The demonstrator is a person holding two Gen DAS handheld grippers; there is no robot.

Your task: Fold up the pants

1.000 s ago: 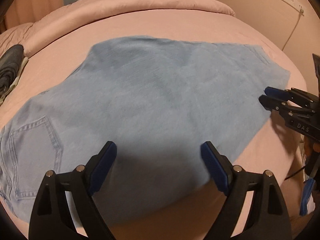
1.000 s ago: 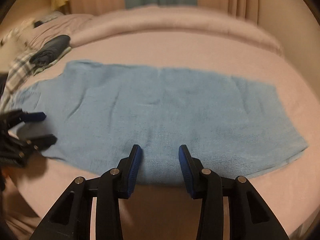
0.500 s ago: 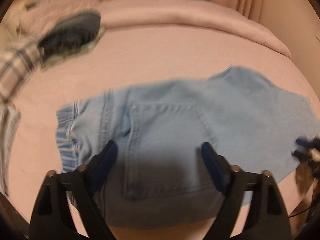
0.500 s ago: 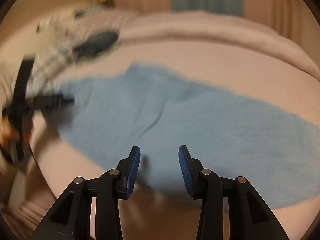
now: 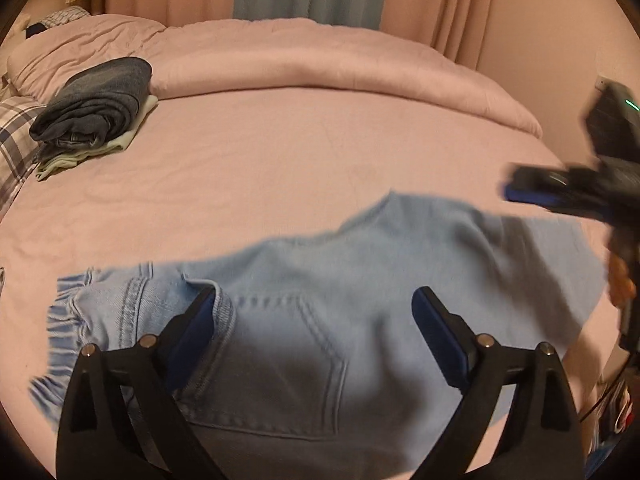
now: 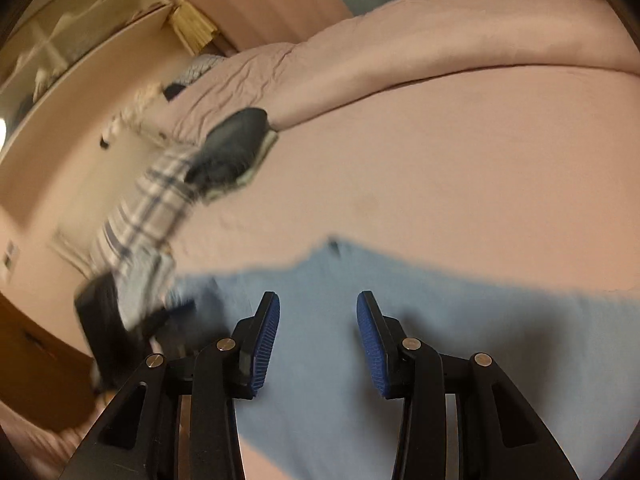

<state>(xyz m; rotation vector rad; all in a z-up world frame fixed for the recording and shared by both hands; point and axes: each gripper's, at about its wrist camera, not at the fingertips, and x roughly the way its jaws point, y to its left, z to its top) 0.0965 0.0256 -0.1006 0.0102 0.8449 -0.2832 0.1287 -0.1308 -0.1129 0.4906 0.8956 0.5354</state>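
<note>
Both views have swung toward the waistband end of the pants (image 5: 304, 280), whose back pocket now sits between the left tongs (image 5: 312, 328). Those jaws are opening wide, with denim seen between them but not pinched. Light blue and flat, the pants lie along the near edge of the pink bed (image 5: 280, 160). Right tongs (image 6: 318, 336) hover half-spread over the cloth, gripping nothing. Folded dark clothes (image 5: 96, 108) rest near the bed's far left corner.

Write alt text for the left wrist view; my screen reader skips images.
Light blue jeans lie back pocket up on a pink bed, under the left gripper, whose fingers are opening with nothing pinched. Folded dark clothes sit far left.
</note>
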